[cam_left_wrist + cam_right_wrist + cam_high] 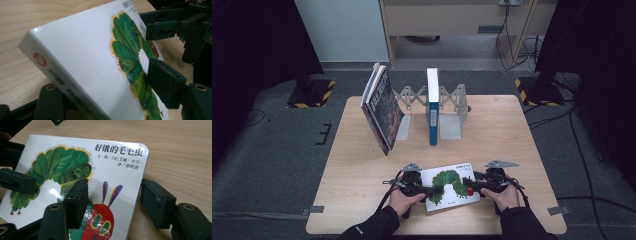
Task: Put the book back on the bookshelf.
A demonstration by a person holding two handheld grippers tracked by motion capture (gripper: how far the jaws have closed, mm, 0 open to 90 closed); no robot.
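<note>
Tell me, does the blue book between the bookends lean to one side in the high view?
No, the blue book stands upright between the bookends, while the dark books at the left lean.

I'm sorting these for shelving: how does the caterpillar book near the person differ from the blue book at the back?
The caterpillar book lies flat with its white cover up; the blue book stands upright in the folding book stand, spine toward the camera. The caterpillar book sits between both hand-held grippers; the blue book stands untouched. Both are on the wooden table.

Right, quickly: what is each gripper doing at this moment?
Left gripper: closed on the book, one jaw under its spine, one on the cover.
Right gripper: open, jaws astride the book's edge, not pressing.
</note>
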